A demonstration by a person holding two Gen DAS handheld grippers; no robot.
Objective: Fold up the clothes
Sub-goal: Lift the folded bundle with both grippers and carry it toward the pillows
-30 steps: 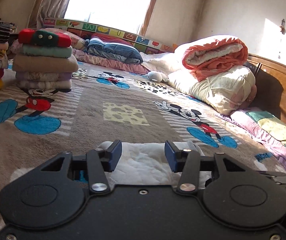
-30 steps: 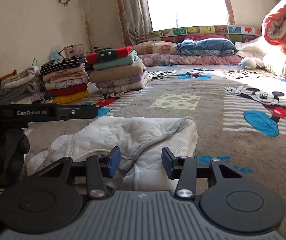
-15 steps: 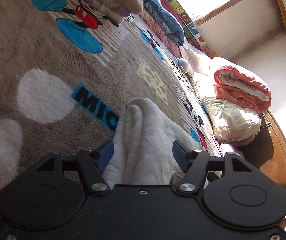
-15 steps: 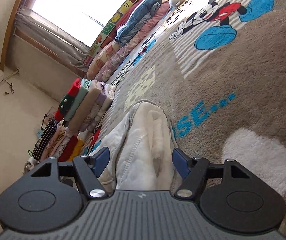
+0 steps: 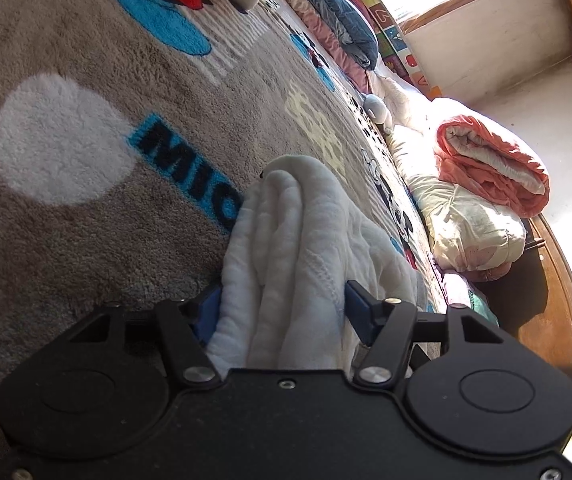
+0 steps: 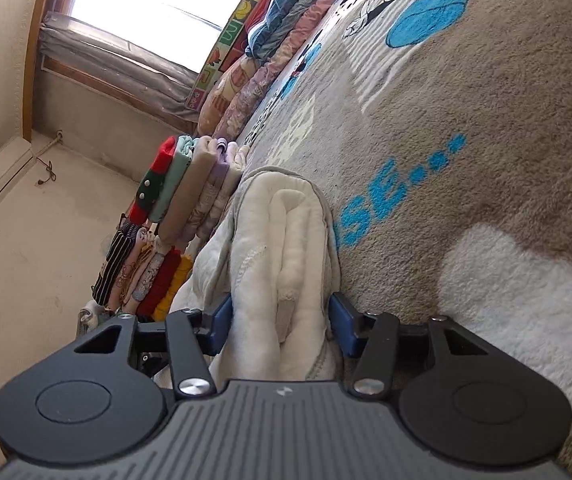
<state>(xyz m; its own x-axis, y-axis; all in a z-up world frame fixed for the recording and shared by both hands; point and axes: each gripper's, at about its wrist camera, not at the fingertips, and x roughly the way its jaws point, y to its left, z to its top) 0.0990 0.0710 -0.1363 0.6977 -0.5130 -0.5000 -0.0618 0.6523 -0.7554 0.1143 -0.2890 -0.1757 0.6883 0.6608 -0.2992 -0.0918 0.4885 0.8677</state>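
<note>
Both our grippers, left gripper (image 5: 280,312) and right gripper (image 6: 280,322), were closing on the bunched white garment (image 5: 297,240), pads touching it; next, we judged, lift toward twelve o'clock.

The right gripper (image 6: 280,322) is rolled well over to one side, and its blue jaws are closing around a bunched fold of a thick white garment (image 6: 282,248) with a grey trimmed edge; the fabric fills the gap between them. The garment lies on a fuzzy brown cartoon-mouse blanket (image 6: 485,128) with blue lettering that covers the bed. Just behind it stands a stack of folded clothes (image 6: 190,184), red on top, with a second stack (image 6: 142,268) beside it. Pillows (image 6: 282,32) line the bright window (image 6: 146,4).
</note>
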